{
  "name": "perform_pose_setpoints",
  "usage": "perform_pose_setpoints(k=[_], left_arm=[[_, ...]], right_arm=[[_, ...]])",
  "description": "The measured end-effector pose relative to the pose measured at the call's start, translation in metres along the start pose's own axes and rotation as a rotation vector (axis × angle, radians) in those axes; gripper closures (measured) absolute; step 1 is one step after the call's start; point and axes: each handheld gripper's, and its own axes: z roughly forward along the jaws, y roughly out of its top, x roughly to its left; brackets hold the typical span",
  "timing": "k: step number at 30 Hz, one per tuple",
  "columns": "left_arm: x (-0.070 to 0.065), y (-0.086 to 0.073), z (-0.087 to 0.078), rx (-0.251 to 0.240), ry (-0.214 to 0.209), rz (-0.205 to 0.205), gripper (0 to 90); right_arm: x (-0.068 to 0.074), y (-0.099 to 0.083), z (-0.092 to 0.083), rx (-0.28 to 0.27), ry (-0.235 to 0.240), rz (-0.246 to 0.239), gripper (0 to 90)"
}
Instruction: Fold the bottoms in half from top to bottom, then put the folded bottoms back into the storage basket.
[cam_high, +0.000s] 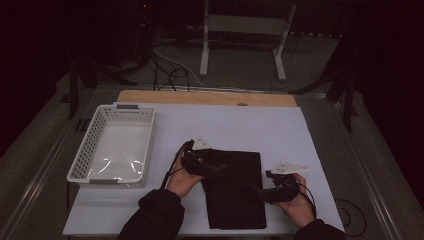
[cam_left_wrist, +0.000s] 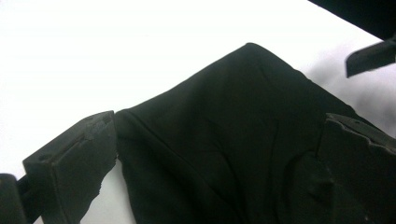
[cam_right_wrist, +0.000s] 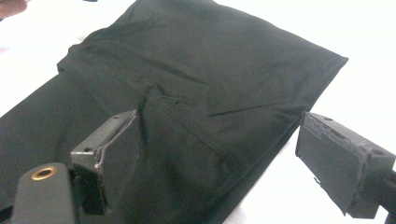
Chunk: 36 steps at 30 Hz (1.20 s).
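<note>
A black cloth (cam_high: 235, 207), folded into a rectangle, lies flat on the white table cover at the front middle. My left gripper (cam_high: 216, 168) reaches over the cloth's upper left edge. In the left gripper view the left gripper (cam_left_wrist: 219, 154) is open, its jaws spread wide over a corner of the black cloth (cam_left_wrist: 233, 121). My right gripper (cam_high: 256, 189) comes in from the cloth's right edge. In the right gripper view the right gripper (cam_right_wrist: 224, 154) is open too, and the black cloth (cam_right_wrist: 196, 79) with a stitched seam lies between its jaws.
A white perforated basket (cam_high: 145, 131) with a clear liner stands at the left of the table cover (cam_high: 240, 125). A wooden board edge (cam_high: 205, 97) runs along the back. Beyond it, cables and a white stand (cam_high: 242, 30) sit on the floor.
</note>
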Motion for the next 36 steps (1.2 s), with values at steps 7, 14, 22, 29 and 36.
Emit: perform_pose_setpoints(k=[7, 14, 22, 29, 36], left_arm=[[0.011, 0.001, 0.008, 0.023, 0.021, -0.023, 1.5], [0.015, 0.003, 0.014, 0.028, 0.031, -0.035, 1.9], [0.020, 0.004, 0.022, 0.054, 0.035, -0.038, 1.9], [0.025, 0.003, 0.032, 0.091, 0.036, -0.039, 2.1], [0.027, 0.001, 0.039, 0.117, 0.031, -0.055, 3.7]], right_arm=[[0.001, -0.003, 0.000, 0.009, -0.004, -0.007, 14.1], [0.001, -0.004, 0.000, 0.014, -0.006, -0.005, 14.2], [0.000, -0.005, 0.000, 0.016, -0.011, -0.007, 14.2], [0.000, -0.005, 0.000, 0.017, -0.012, -0.006, 14.2], [0.000, -0.006, 0.000, 0.020, -0.014, -0.004, 14.4]])
